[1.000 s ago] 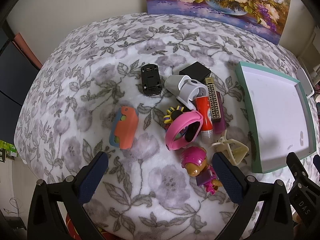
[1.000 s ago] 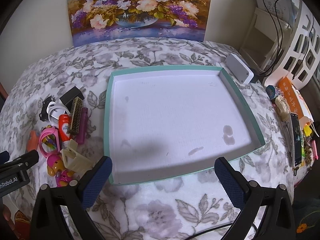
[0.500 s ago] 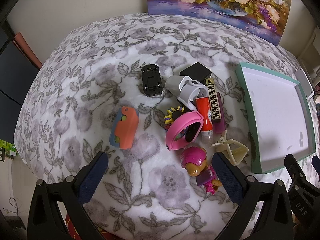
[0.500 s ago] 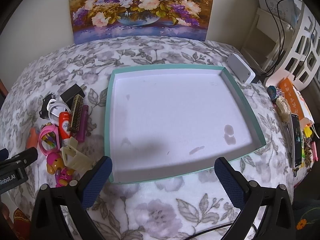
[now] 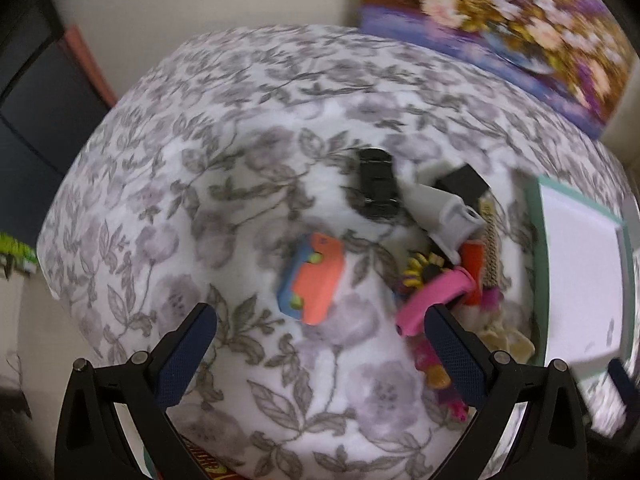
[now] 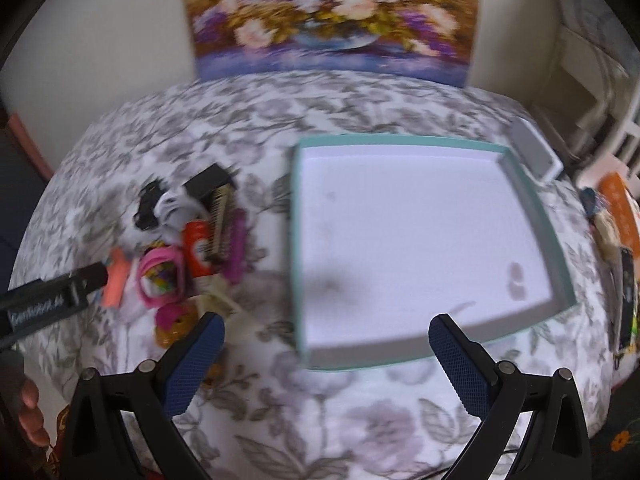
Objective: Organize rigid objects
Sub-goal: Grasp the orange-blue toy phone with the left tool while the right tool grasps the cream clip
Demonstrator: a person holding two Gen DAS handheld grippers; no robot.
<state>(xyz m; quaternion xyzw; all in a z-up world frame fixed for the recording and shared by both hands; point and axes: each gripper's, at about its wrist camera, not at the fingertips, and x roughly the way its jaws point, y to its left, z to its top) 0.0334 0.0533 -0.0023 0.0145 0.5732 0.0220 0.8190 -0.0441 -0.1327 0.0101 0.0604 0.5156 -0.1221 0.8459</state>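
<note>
**Left wrist and right wrist: both tools spread wide above an untouched pile**

Left wrist view is blurred, yet the layout reads. The left gripper (image 5: 320, 344) hangs with its jaws set wide and nothing between them, above the flowered cloth (image 5: 200, 208). Nearest ahead lies the orange toy car (image 5: 314, 284), apart from the main heap. Beyond it sits the black toy car (image 5: 376, 188), with a grey-white piece (image 5: 444, 210) beside it. To the right the pink band (image 5: 434, 298) lies among the crowded pieces, just beside the teal tray (image 5: 538, 240).

The orange car looks light, stiff and blocky, so I judge a pinch across its two long sides would hold best. The pink band seems springier and might squirm; taking it across one wall of the loop looks safer.

Right wrist view shows the right gripper (image 6: 326, 354) likewise wide and empty, over the tray's near rim (image 6: 360, 364). Its white floor is bare of toys. The heap lies left of the tray: a red tube (image 6: 198, 248) and the pink band touching. At the left edge the other tool's finger shows, with a hand (image 6: 32, 412) below it.
</note>
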